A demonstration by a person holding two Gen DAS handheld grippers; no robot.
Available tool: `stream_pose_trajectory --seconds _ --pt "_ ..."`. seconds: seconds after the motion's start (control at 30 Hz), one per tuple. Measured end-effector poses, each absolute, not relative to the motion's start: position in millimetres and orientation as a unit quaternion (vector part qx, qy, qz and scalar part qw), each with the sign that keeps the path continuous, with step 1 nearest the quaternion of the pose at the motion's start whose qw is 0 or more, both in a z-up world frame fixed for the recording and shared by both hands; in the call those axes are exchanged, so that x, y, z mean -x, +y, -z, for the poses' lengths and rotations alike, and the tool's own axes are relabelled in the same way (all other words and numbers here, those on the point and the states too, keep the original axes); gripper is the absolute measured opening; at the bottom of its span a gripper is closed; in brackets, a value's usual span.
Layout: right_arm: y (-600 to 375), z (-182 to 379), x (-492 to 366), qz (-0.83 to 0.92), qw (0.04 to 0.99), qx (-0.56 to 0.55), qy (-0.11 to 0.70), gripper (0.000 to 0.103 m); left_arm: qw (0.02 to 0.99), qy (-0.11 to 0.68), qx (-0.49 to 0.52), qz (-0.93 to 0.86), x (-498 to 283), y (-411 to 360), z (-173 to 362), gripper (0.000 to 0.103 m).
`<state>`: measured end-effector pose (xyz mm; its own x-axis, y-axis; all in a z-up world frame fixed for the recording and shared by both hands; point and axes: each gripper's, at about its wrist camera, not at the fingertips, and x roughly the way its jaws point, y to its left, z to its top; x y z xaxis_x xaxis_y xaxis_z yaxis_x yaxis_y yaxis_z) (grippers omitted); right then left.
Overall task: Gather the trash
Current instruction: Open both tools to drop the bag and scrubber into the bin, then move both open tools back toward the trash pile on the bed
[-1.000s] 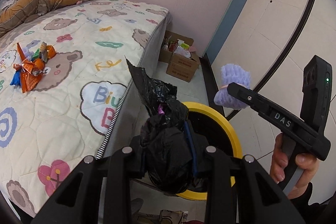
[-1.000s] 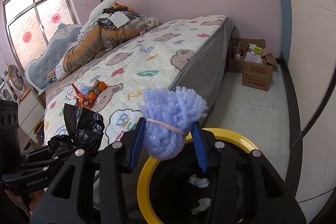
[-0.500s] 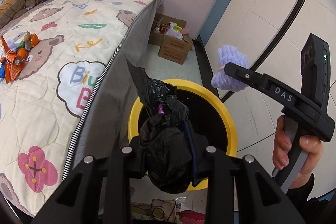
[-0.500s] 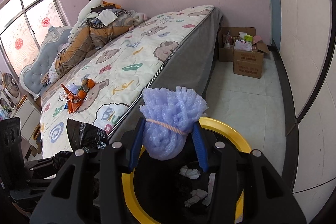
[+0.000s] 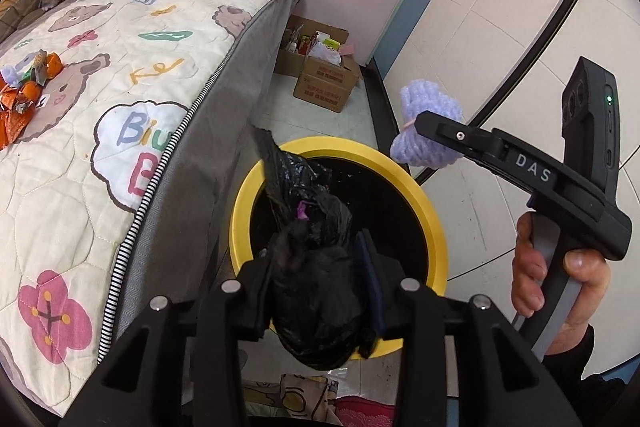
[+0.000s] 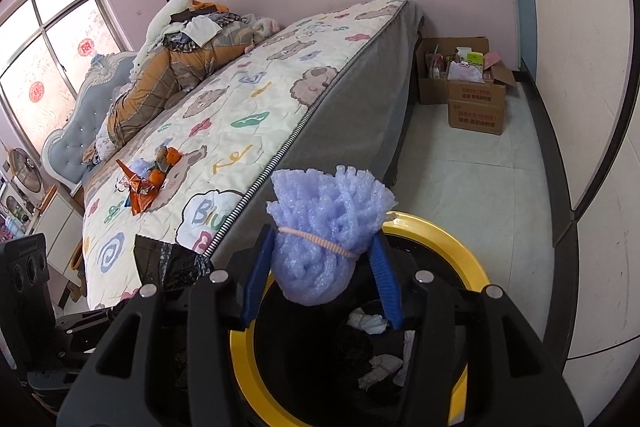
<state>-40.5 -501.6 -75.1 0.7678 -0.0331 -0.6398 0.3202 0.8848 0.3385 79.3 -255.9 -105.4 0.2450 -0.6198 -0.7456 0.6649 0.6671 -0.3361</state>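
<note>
In the left wrist view we see our right hand (image 5: 560, 267) at the right edge, wrapped around the handle of the right gripper (image 6: 322, 271), whose body slants up toward frame centre. Its jaws are closed on a purple foam bundle (image 6: 326, 235) that stands upright, frilled end up, banded at the waist, above the far rim of the yellow-rimmed bin (image 5: 434, 223). The left gripper (image 5: 320, 281) points forward at lower centre, its jaws clamped on a black plastic bag (image 5: 316, 291), long axis vertical, a twisted tail rising toward upper left, over the bin's near rim. Orange wrappers (image 6: 150, 181) lie on the bed (image 6: 256, 115) at left.
</note>
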Motion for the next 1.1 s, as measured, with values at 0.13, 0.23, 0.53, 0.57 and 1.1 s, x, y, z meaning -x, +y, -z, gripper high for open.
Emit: stream_pose_trajectory --seconds 0.13,0.23,0.53,0.57,1.1 --pt "-505.0 76.7 39.8 0.107 0.911 -0.226 0.327 0.054 0.787 0.46 -0.013 0.411 -80.4 -253.2 105.5 0.049" --pt "-509.2 75.3 40.6 0.12 0.91 -0.231 0.322 0.059 0.79 0.451 -0.009 0.415 -78.9 -251.0 102.5 0.059" --pt "-513.4 62.7 48.6 0.139 0.919 -0.233 0.287 0.064 0.819 0.416 0.009 0.395 -87.3 -235.3 87.6 0.082" --pt "-513.3 61.5 48.5 0.136 0.92 -0.234 0.283 0.067 0.824 0.413 0.013 0.389 -90.1 -232.3 85.8 0.082" --pt "-456.2 53.6 -14.5 0.068 0.941 -0.182 0.278 0.074 0.883 0.375 0.033 0.279 -149.8 -147.1 77.7 0.092"
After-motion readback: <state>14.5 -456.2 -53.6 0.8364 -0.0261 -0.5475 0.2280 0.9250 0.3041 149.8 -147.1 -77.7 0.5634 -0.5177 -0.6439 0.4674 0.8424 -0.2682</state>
